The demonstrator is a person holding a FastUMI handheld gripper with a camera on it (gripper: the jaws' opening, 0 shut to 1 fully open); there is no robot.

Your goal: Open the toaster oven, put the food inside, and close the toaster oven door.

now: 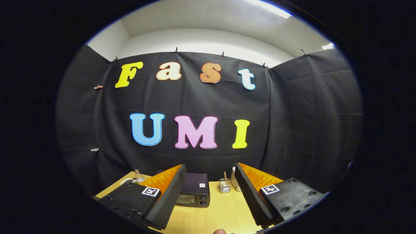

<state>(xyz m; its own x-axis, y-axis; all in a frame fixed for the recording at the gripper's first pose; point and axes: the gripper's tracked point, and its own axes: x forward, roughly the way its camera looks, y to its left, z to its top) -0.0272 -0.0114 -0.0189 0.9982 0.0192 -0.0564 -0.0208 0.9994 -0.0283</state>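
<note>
Fingers (209, 195) spread wide apart, gripping nothing, held up high over a wooden table (224, 211) and aimed more at the booth wall than at the work. Toaster oven (194, 191) sitting on the far side of the table, beyond the left finger and partly hidden behind it; dark box, glass front, a couple of knobs on its right side. Door looks shut from this angle, though only part of the front shows, so not fully sure. Can't make out any food inside through the glass, too small and dim. Could fit a door that is yet to be opened or one shut again with the food already in, honestly no way to say which. Right of the oven: small wire basket (224, 186) with a stick poking out, then a white container (235, 179) just beside it. Off to the far left, a little glass bottle (139, 176) next to something plate-like, possibly where the food lives, too tiny to call. Handling guess: oven itself heavy and rigid, won't slide easily; door hinged and stiff, glass so no banging, best taken by the handle along the top edge of the door rather than the slick pane. Something rounded peeking in at the very near edge between the fingers, maybe a fingertip, hard to say.
</note>
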